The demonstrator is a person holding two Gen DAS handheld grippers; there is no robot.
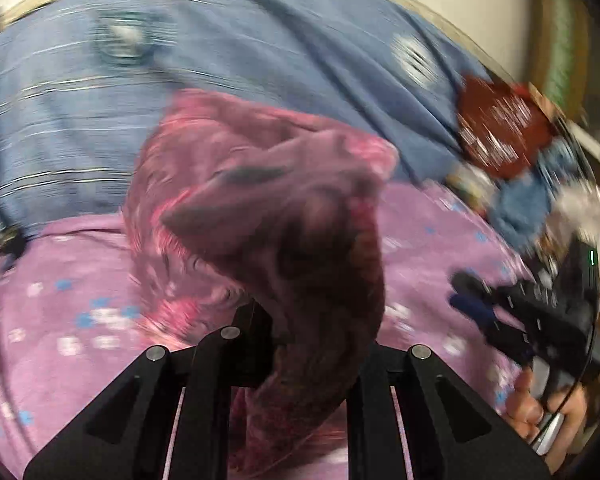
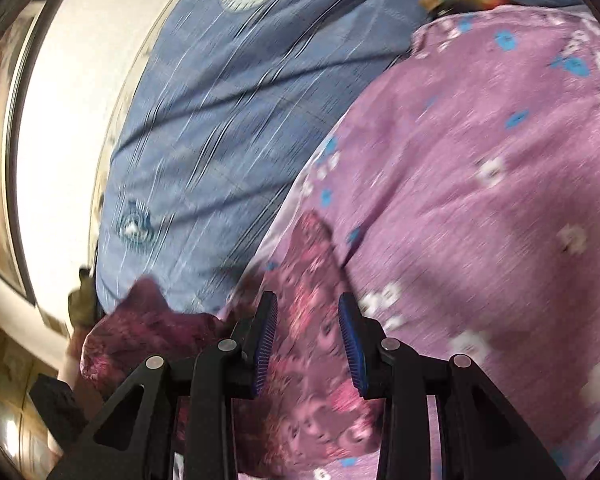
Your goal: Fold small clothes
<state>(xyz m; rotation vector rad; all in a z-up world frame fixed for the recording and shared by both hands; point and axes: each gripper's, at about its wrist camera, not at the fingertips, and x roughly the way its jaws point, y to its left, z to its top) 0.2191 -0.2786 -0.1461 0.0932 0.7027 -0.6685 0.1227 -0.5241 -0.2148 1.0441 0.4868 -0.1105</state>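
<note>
A small maroon-and-pink patterned garment (image 1: pixel 284 216) hangs bunched from my left gripper (image 1: pixel 296 344), which is shut on it; the cloth hides the fingertips. The garment trails down onto a purple flowered sheet (image 1: pixel 60 320). In the right wrist view the same garment (image 2: pixel 312 360) lies on the purple sheet (image 2: pixel 480 200) under and between my right gripper's (image 2: pixel 308 344) blue-padded fingers (image 2: pixel 350 344), which stand open around nothing. The right gripper (image 1: pixel 476 304) also shows at the right of the left wrist view, held in a hand. Both views are motion-blurred.
A blue striped bedcover (image 1: pixel 180 60) lies beyond the purple sheet, also in the right wrist view (image 2: pixel 220 120). A pile of other clothes, dark red (image 1: pixel 500 124) and blue (image 1: pixel 520 204), sits at the right. A white wall (image 2: pixel 60 120) lies past the bed.
</note>
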